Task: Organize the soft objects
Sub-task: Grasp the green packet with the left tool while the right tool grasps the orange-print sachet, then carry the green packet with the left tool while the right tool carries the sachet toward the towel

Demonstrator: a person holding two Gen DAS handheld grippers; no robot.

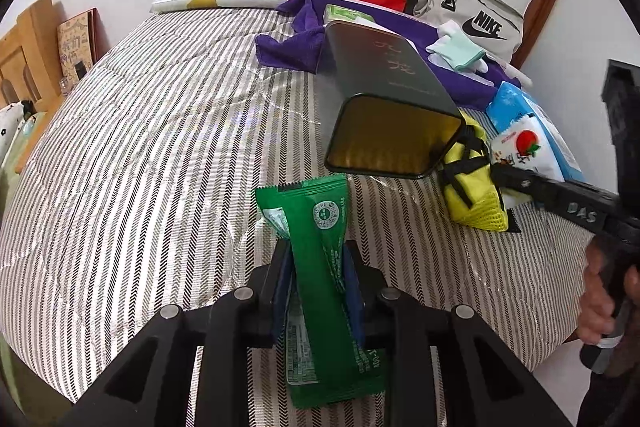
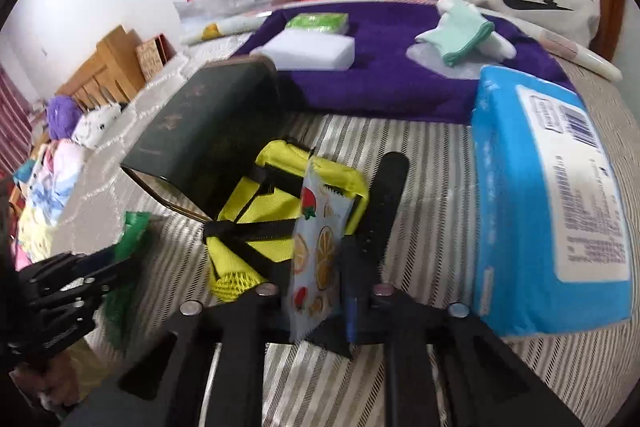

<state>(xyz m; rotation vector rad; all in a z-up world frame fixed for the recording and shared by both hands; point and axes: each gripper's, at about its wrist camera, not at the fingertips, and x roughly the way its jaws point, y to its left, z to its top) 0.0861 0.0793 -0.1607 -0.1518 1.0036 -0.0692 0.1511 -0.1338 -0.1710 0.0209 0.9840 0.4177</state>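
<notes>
A long green foil sachet (image 1: 320, 267) is clamped by the left gripper (image 1: 318, 279), held level above the striped bed quilt (image 1: 140, 147), w/ its tip aimed at the open mouth of the dark green rectangular tin (image 1: 384, 107), probably for loading. A fruit-print white sachet (image 2: 316, 259) is pinched by the right gripper (image 2: 320, 291), low, beside the yellow fabric pouch (image 2: 264, 215) propping the tin. Purple towel (image 2: 400, 67) lies beyond.

Green sachet (image 1: 320, 267); grey-white striped bedcover (image 1: 140, 147); purple towel (image 2: 400, 67); yellow pouch (image 2: 276, 207); blue pack (image 2: 552, 207).
</notes>
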